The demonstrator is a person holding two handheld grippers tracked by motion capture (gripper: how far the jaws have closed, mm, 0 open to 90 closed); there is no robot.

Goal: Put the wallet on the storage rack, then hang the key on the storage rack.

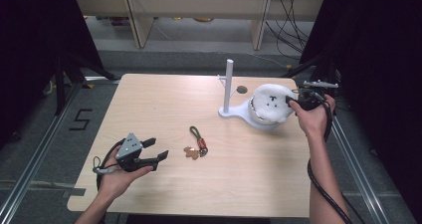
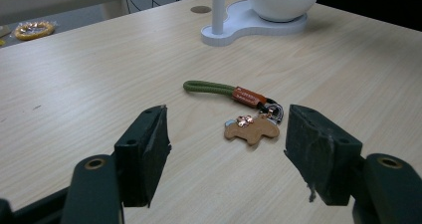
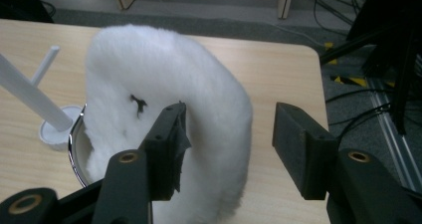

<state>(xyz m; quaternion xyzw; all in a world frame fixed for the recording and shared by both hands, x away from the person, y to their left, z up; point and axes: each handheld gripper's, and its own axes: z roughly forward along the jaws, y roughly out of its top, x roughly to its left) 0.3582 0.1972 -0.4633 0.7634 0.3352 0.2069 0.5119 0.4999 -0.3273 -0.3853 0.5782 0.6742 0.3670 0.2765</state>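
**Plush hat on bowl, right gripper at its edge, both grippers released**

Plush hat (image 1: 270, 102), white and fluffy with a small dark face mark, sits on a round bowl (image 3: 75, 149) at the right end of a white stand base (image 1: 238, 114) on the table (image 1: 164, 102). White upright post (image 1: 228, 84) with a short side peg rises from the base's left end.

Right gripper (image 1: 293, 100) is at the hat's right edge, held by the right hand (image 1: 314, 117). In the right gripper view the fingers (image 3: 171, 144) are spread; one finger is against the plush, the other clear of it to the side. Not clamped on the hat.

Left gripper (image 1: 157, 149) is low over the near-left table, in the left hand (image 1: 119, 176), grey plate on top. Fingers (image 2: 144, 152) wide apart, holding nothing.

Keychain (image 2: 244, 112) lies flat mid-table, just beyond the left gripper: green cord loop, orange tag, metal ring, brown animal-shaped charm. Apart from both grippers and well apart from the stand.

Small dark round hole (image 1: 242, 89) in the table behind the stand.
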